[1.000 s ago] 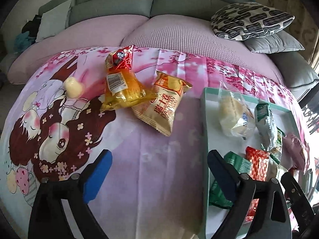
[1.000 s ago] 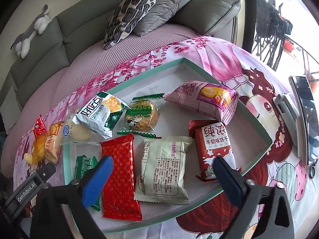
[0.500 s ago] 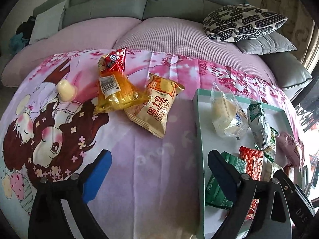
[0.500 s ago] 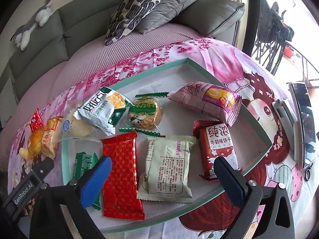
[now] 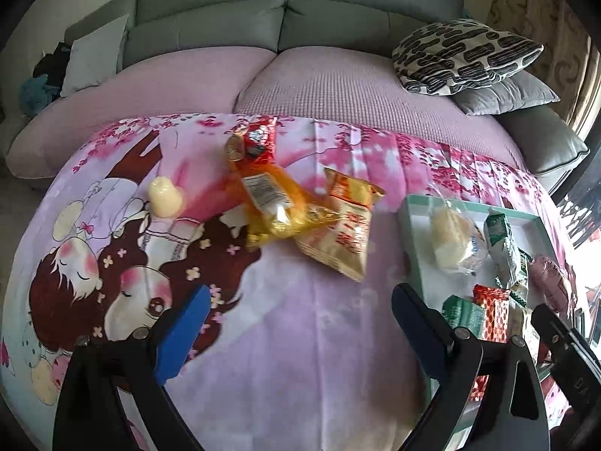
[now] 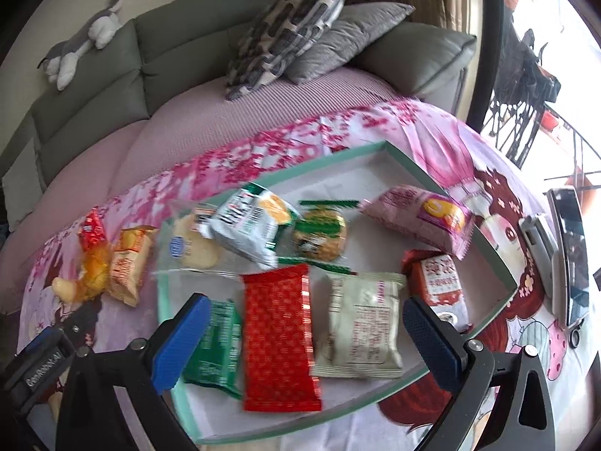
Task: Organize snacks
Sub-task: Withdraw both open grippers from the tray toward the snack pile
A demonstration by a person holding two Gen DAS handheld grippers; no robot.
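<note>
Loose snacks lie on the pink printed cloth: a yellow-orange bag (image 5: 280, 206), a tan packet (image 5: 347, 233), a small red packet (image 5: 259, 141) and a pale yellow jelly cup (image 5: 165, 197). My left gripper (image 5: 300, 323) is open and empty, short of them. A mint-green tray (image 6: 379, 148) holds several packets, among them a red one (image 6: 280, 334), a beige one (image 6: 360, 327) and a pink one (image 6: 420, 218). My right gripper (image 6: 304, 338) is open and empty above the tray's near edge.
A grey sofa with a patterned pillow (image 5: 465, 54) and a grey cushion (image 5: 507, 94) stands behind the table. A phone (image 6: 571, 251) and a white device (image 6: 537, 233) lie right of the tray. A plush toy (image 6: 82, 43) rests on the sofa back.
The left gripper has drawn back and turned a little, so the loose snacks sit more to the centre. The right gripper has shifted slightly over the tray. Both jaws stay open.
</note>
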